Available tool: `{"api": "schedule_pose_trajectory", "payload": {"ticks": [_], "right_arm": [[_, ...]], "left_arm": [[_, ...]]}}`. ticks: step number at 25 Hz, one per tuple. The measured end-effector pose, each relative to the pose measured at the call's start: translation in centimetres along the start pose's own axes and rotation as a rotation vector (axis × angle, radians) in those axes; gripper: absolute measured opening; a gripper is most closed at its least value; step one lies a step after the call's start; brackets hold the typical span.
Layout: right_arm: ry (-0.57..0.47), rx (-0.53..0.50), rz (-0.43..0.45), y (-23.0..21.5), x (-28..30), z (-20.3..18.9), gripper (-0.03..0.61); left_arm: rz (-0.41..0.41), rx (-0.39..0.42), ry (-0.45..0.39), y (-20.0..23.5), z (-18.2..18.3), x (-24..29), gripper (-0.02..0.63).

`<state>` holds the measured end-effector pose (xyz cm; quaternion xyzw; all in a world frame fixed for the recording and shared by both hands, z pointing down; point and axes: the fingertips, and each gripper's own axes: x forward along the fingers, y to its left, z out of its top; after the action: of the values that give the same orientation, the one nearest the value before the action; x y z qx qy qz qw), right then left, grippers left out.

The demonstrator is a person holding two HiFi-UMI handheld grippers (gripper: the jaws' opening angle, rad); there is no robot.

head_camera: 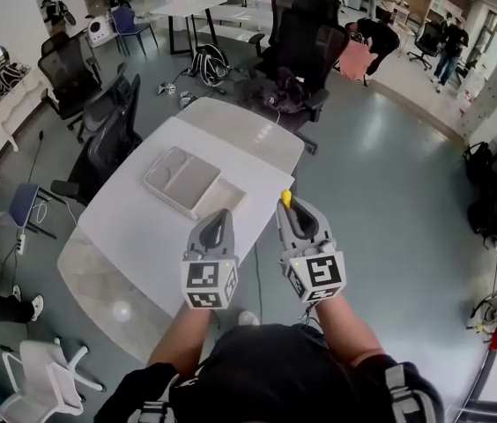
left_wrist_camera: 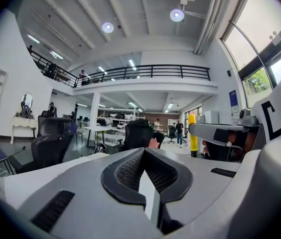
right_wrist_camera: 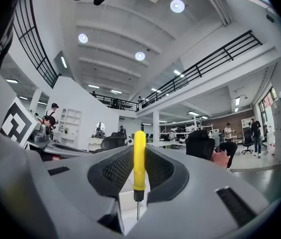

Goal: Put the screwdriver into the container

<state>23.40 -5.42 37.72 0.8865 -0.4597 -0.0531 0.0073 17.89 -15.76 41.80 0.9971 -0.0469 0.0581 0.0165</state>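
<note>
The yellow-handled screwdriver (head_camera: 286,199) stands upright in my right gripper (head_camera: 294,208), which is shut on it. In the right gripper view the handle (right_wrist_camera: 139,158) sits between the dark pads, with the thin metal shaft pointing down toward the camera. The container (head_camera: 181,178), a shallow grey-white tray with an open section at its near right, lies on the white table (head_camera: 134,236), ahead and to the left of both grippers. My left gripper (head_camera: 221,218) hovers beside the right one with its jaws together and nothing in them (left_wrist_camera: 144,151). From the left gripper view the screwdriver (left_wrist_camera: 193,133) shows at the right.
Black office chairs (head_camera: 103,144) stand along the table's left side and more (head_camera: 306,47) beyond its far end. The table's right edge (head_camera: 275,227) runs under the right gripper, with grey floor past it. People (head_camera: 374,38) stand far off.
</note>
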Motion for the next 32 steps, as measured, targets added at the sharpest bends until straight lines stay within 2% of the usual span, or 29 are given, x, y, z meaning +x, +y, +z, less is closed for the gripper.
{"api": "schedule_pose_trajectory", "payload": {"ticks": [6, 14, 23, 32], "right_arm": [[0.009, 0.006, 0.036, -0.3, 3.1, -0.7, 0.067], [0.014, 0.025, 0.149, -0.7, 7.1, -1.6, 0.067], [0.015, 0.006, 0.385, 0.1, 13.6, -1.7, 0.067], [0.061, -0.02, 0.69, 4.5, 19.0, -4.6, 0.067]], "left_arm": [[0.041, -0.009, 0.01, 1.9, -0.2, 1.4, 0.006], [0.17, -0.015, 0.022, 4.3, -0.5, 2.4, 0.006], [0.373, -0.035, 0.013, 7.5, 1.0, 4.0, 0.006], [0.594, -0.064, 0.007, 11.8, 0.8, 2.6, 0.006]]}}
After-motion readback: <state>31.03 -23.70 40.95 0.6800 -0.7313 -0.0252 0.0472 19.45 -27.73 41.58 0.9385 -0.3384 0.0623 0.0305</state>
